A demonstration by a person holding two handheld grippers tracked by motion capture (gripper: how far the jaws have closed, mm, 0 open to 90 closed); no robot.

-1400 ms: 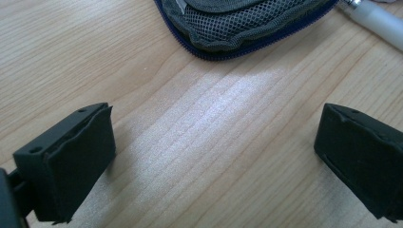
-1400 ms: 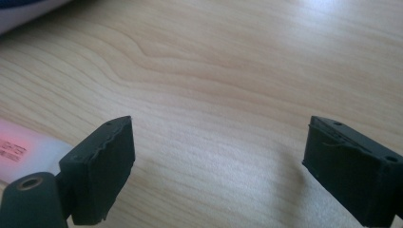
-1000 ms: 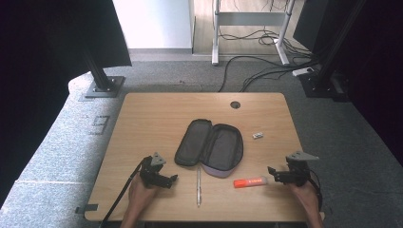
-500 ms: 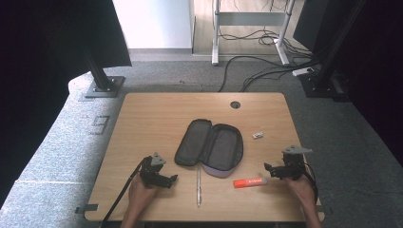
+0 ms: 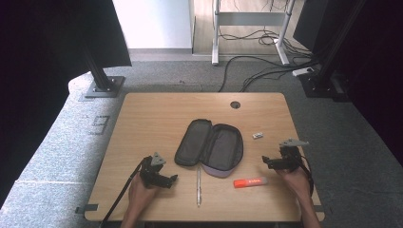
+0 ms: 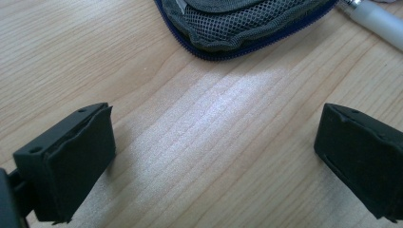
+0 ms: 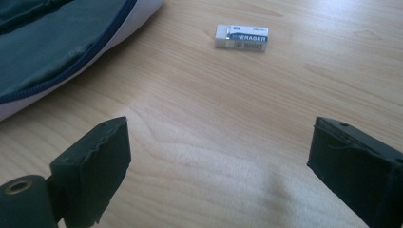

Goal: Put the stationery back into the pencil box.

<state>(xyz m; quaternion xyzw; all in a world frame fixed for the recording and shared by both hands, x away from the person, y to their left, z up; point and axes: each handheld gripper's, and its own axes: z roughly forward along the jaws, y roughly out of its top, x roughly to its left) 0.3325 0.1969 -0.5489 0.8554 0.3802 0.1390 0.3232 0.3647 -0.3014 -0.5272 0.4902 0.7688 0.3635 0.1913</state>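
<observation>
An open grey pencil case (image 5: 209, 148) lies flat in the middle of the wooden table (image 5: 157, 114). In front of it lie a white pen (image 5: 198, 185) and an orange marker (image 5: 250, 182). A small white eraser (image 5: 257, 136) sits to the right of the case. My left gripper (image 5: 170, 180) rests open near the front edge, left of the pen, and faces the case's mesh edge (image 6: 237, 23) and the pen (image 6: 375, 19). My right gripper (image 5: 267, 162) is open above the marker; its jaws have just been closing slightly with nothing between them. The eraser (image 7: 241, 38) lies ahead of it.
A round cable hole (image 5: 235, 104) sits near the table's far edge. Bare wood spans the far half and the left side. Beyond the table stand a black stand base (image 5: 102, 88), desk legs and floor cables (image 5: 256, 76).
My right gripper has moved away from the front edge and a little left, toward the eraser. The left gripper and the objects on the table have stayed put.
</observation>
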